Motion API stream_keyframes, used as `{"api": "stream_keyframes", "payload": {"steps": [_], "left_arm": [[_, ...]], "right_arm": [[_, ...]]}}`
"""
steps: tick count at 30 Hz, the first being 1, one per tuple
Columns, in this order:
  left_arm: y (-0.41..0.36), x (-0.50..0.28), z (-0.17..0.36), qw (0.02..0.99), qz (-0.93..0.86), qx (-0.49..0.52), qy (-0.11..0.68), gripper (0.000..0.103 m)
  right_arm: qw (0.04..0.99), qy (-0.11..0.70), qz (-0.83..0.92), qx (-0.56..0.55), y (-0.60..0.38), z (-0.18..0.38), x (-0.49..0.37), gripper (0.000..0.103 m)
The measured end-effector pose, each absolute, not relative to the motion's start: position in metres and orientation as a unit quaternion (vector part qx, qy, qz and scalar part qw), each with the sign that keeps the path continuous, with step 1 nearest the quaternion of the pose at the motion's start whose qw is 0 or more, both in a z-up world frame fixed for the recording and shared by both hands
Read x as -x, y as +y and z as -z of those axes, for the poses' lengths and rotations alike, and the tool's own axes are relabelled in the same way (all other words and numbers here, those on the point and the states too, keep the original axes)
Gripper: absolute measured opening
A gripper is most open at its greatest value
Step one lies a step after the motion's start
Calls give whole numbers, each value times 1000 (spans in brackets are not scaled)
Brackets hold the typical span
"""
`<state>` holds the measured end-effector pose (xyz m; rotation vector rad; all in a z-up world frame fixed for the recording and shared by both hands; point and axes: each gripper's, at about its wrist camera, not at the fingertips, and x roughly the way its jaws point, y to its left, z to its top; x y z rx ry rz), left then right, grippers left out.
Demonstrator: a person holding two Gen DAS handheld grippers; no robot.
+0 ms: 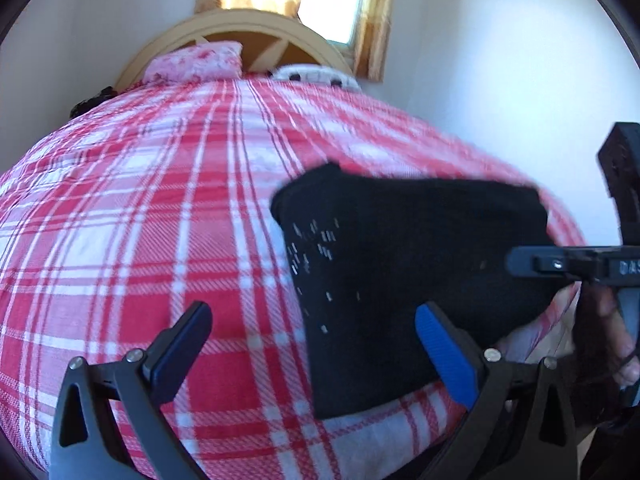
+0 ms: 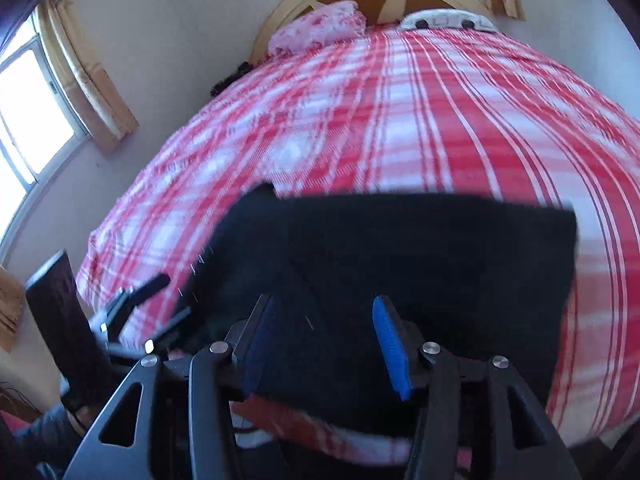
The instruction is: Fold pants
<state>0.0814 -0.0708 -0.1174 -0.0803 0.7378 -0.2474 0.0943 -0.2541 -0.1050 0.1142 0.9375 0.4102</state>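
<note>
The black pants [image 1: 400,272] lie folded into a compact block on the red-and-white plaid bedspread [image 1: 160,208], near the bed's front edge. My left gripper [image 1: 312,344] is open and empty, just left of the block; its right finger overlaps the block's near edge. The right gripper shows at the right edge of the left wrist view [image 1: 532,264], at the pants' right side. In the right wrist view the pants [image 2: 420,264] fill the lower middle. My right gripper [image 2: 324,344] is open and hovers over their near edge. The left gripper appears at the lower left [image 2: 160,300].
A pink flowered pillow [image 1: 196,60] and a white patterned pillow [image 1: 316,74] lie at a round wooden headboard [image 1: 224,24]. White walls flank the bed. A curtained window [image 2: 36,108] is on the left wall. A dark post [image 2: 60,320] stands by the bed's left front.
</note>
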Motion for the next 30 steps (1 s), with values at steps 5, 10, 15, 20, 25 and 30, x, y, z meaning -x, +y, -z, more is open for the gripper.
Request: {"api": "stream_keyframes", "payload": {"steps": [5, 10, 15, 20, 25, 30], "left_arm": [[-74, -80, 122, 927, 116, 25, 355, 103], [-72, -79, 116, 924, 110, 23, 366, 103], [-74, -84, 100, 932, 94, 8, 350, 103], [-85, -104, 100, 928, 96, -13, 359, 103], [-88, -113, 103, 925, 97, -9, 368, 103], [-94, -115, 105, 921, 99, -16, 376, 103]], "right_arm": [[872, 436, -208, -81, -285, 125, -80, 53], [885, 411, -217, -34, -277, 130, -76, 53], [900, 377, -210, -68, -303, 113, -68, 53], [916, 353, -166, -95, -337, 105, -76, 53], [928, 329, -151, -90, -344, 105, -74, 53], [947, 297, -100, -69, -352, 95, -70, 64]]}}
